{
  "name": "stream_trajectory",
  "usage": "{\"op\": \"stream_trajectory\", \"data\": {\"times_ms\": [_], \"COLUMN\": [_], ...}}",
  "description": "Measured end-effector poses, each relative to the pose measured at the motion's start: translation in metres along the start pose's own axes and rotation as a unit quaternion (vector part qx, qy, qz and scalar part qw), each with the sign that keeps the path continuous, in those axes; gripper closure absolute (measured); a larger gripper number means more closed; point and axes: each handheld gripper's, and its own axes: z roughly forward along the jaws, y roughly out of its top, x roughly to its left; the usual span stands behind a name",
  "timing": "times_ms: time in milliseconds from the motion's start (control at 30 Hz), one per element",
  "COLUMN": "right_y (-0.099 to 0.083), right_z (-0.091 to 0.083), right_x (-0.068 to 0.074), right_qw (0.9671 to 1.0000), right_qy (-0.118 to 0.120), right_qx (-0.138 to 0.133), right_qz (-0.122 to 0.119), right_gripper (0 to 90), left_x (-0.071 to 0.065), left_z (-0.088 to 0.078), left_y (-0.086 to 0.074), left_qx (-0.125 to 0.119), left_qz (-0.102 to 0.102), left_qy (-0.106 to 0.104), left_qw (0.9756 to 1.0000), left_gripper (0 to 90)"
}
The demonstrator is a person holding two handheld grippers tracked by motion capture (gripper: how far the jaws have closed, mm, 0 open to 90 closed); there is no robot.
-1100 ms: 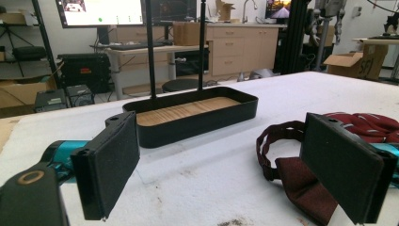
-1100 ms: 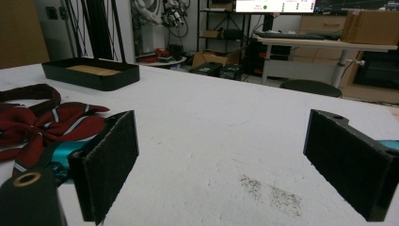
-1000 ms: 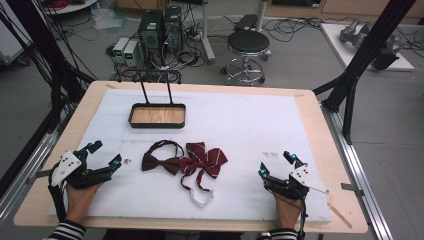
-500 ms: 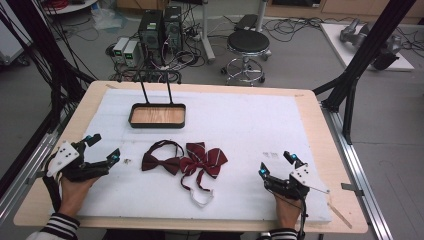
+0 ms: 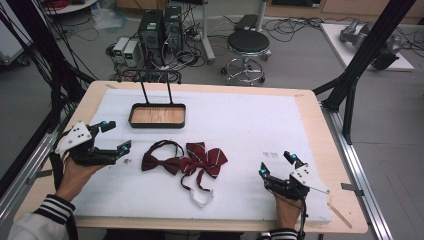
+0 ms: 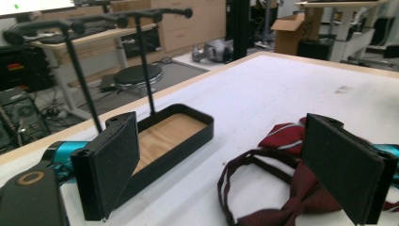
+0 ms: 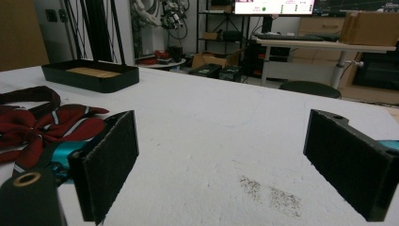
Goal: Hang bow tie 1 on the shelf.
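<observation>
- Bare white mat point(image 5: 260, 125) right of the bow ties point(image 5: 184, 161): open passage.
- Black tray point(image 5: 157, 115) with upright rods stands behind the bow ties, blocking that side.

Left tool point(image 5: 115, 136) higher, farther forward

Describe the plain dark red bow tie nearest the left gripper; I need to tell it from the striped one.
The plain bow tie is dark maroon cloth without stripes, lying flat on the white table cover. Its thin neck strap loops behind it toward the tray. Its right wing meets the striped bow tie. The open left gripper is beside it, not touching.
</observation>
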Motion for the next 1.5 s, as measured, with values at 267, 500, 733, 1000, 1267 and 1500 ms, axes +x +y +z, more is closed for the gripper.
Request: {"op": "stream_trajectory", "data": {"times_ms": [267, 500, 733, 1000, 1267, 1500], "right_y": [0.0, 0.0, 0.0, -0.001, -0.001, -0.001], "right_z": [0.0, -0.001, -0.001, -0.002, -0.002, -0.003], "right_x": [-0.001, -0.001, -0.002, -0.003, -0.003, -0.004], "right_qw": [1.0, 1.0, 1.0, 0.9999, 0.9998, 0.9998], "right_qy": [0.002, 0.001, 0.001, 0.001, 0.001, -0.001], "right_qx": [-0.004, -0.004, -0.009, -0.01, -0.013, -0.017], "right_qz": [-0.002, 0.003, 0.003, 0.011, 0.014, 0.014], "right_gripper": [9.8, 9.8, 9.8, 9.8, 9.8, 9.8], "left_x": [-0.005, -0.024, -0.045, -0.059, -0.069, -0.081], "left_z": [0.02, 0.048, 0.08, 0.102, 0.116, 0.132], "left_y": [0.033, 0.043, 0.041, 0.042, 0.045, 0.042], "left_qx": [0.03, 0.056, 0.091, 0.124, 0.133, 0.172], "left_qz": [0.022, 0.045, 0.062, 0.085, 0.095, 0.113], "left_qy": [-0.046, -0.094, -0.137, -0.168, -0.198, -0.217], "left_qw": [0.9983, 0.9929, 0.9844, 0.9743, 0.9664, 0.954], "left_gripper": [12.9, 12.9, 12.9, 13.5, 13.5, 13.5]}}
